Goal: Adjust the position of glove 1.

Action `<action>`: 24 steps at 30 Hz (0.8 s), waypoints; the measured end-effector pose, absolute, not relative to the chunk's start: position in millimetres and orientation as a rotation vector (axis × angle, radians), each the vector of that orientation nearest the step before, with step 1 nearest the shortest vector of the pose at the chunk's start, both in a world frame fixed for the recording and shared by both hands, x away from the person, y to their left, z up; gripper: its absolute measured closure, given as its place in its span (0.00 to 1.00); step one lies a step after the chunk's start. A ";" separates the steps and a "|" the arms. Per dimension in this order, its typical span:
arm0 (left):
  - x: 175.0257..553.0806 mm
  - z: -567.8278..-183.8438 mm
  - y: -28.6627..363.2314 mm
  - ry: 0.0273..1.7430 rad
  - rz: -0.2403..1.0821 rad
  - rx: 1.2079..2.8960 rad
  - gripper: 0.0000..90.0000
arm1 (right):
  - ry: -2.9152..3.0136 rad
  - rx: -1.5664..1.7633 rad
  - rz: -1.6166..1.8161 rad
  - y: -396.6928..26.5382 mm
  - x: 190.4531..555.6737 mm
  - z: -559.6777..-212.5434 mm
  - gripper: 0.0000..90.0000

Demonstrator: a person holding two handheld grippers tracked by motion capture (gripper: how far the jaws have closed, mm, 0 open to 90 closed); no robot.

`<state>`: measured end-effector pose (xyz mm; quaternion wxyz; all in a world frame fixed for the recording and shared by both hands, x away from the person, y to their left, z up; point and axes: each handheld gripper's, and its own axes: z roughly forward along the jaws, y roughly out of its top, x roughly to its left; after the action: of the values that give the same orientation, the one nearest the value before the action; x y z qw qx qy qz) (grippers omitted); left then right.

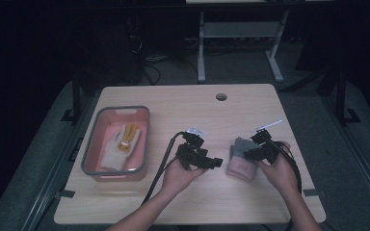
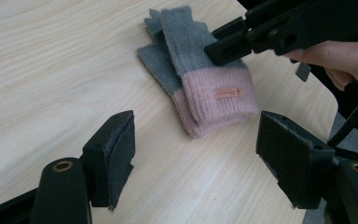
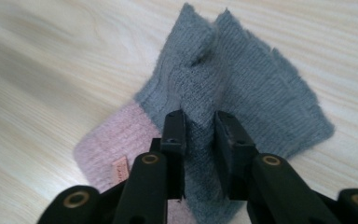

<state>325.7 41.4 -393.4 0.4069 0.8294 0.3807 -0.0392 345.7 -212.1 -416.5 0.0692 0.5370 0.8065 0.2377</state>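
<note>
We take the grey-and-pink knitted glove (image 1: 241, 159) as our landmark; it lies flat on the wooden table (image 1: 183, 103) toward the person's right, well apart from the pink basin (image 1: 116, 143) at the far left of it, in which a pale glove with a yellow-orange pattern (image 1: 120, 144) already rests. The right gripper (image 3: 200, 149) stands directly over the landmark glove, its jaws set narrowly apart with a raised fold of the grey knit between them; from the right gripper view we judge the pads to be close against that ridge, but we cannot tell whether they bear on it firmly. In our judgement the fold is pinched up so that the soft fabric offers something to lift. The left gripper (image 2: 196, 158) hangs just left of the glove, near its pink cuff (image 2: 221, 100), jaws standing wide and holding nothing; we read this as a waiting position, ready to support or take the cuff end. The glove's small tan label (image 2: 229, 93) faces upward on the cuff. The likely purpose, we judge, is moving this glove to the basin beside the other.
</note>
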 end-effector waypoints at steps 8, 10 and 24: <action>325.7 -395.9 36.6 0.955 -0.112 2.091 0.33 | 2.423 1.615 0.770 -214.4 343.9 -420.1 0.74; 325.9 -397.4 34.0 0.956 -0.118 2.087 0.33 | 2.432 1.626 0.754 -213.7 344.0 -424.0 0.75; 334.7 -412.6 11.8 0.971 -0.169 2.097 0.37 | 2.362 1.704 0.876 -231.3 333.7 -422.5 0.65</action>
<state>334.7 11.8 -412.6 0.4005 0.8293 0.3840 -0.0668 333.7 -231.3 -422.5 0.0500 0.5597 0.7756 0.2875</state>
